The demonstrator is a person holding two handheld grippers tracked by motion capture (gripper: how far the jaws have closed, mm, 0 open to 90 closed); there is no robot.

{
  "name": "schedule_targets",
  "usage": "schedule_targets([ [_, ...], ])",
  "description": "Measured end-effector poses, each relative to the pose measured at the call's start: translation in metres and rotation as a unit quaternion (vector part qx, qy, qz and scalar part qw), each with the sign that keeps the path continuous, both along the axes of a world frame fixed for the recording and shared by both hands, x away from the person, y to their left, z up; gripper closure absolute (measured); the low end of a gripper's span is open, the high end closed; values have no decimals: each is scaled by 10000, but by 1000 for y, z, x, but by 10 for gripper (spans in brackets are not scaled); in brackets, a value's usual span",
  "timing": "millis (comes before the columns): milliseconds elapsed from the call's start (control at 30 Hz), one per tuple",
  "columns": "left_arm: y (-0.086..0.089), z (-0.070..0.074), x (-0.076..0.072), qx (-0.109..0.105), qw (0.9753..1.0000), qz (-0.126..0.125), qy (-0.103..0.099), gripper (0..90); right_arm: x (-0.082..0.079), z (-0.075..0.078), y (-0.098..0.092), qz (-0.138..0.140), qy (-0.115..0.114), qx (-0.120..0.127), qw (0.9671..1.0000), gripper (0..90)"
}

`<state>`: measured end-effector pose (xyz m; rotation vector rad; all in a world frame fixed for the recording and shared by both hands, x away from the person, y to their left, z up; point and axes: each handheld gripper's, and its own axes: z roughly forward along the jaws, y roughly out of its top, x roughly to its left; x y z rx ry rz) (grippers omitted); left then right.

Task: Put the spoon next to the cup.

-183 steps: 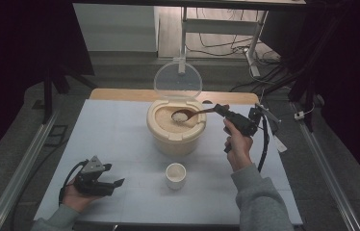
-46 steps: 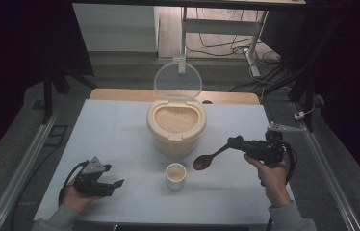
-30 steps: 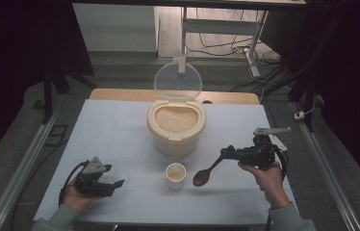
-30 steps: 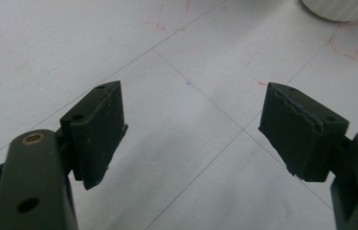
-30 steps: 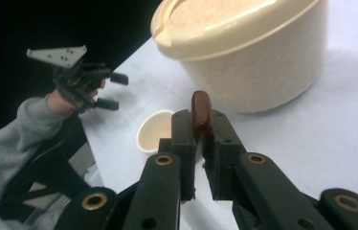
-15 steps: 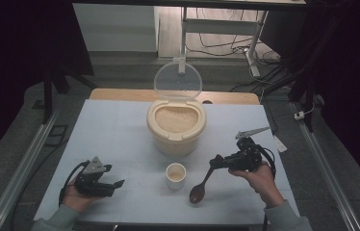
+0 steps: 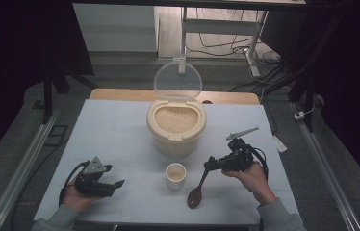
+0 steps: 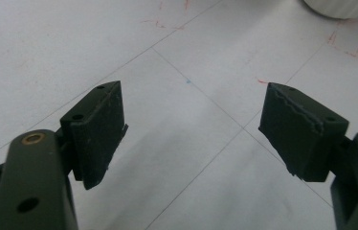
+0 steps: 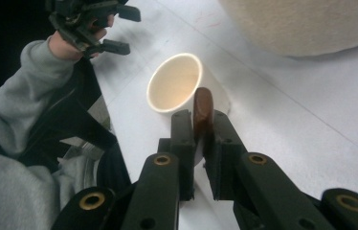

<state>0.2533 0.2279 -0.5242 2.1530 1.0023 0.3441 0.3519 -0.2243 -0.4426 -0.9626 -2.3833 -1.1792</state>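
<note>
Right claw [image 9: 197, 125] clamped on spoon [image 7: 198, 188] (beside cup [image 7: 175, 174]) | left claw [image 8: 191, 129] apart

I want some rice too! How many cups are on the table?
1. The small cup stands near the front of the table, just in front of the big rice tub and left of the spoon.

Spoon [image 7: 196, 194]: glossy brown wood. Cup [image 7: 175, 174]: smooth matt cream. Lid [image 7: 177, 80]: clear plastic. Bench [image 7: 120, 139]: matt white.
</note>
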Motion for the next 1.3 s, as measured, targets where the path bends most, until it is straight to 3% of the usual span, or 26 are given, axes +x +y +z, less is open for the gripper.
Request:
schedule_targets([
  [433,-1,0,0,7,10000,-9,7,233,10,-21,6,-501,-442,15,9978,752],
  [767,-1,0,0,17,10000,-18,7,233,16,-35,12,-642,-764,-45,9950,706],
  [1300,-1,0,0,10,10000,-25,2,233,25,-55,20,-773,-1232,-414,9885,612],
])
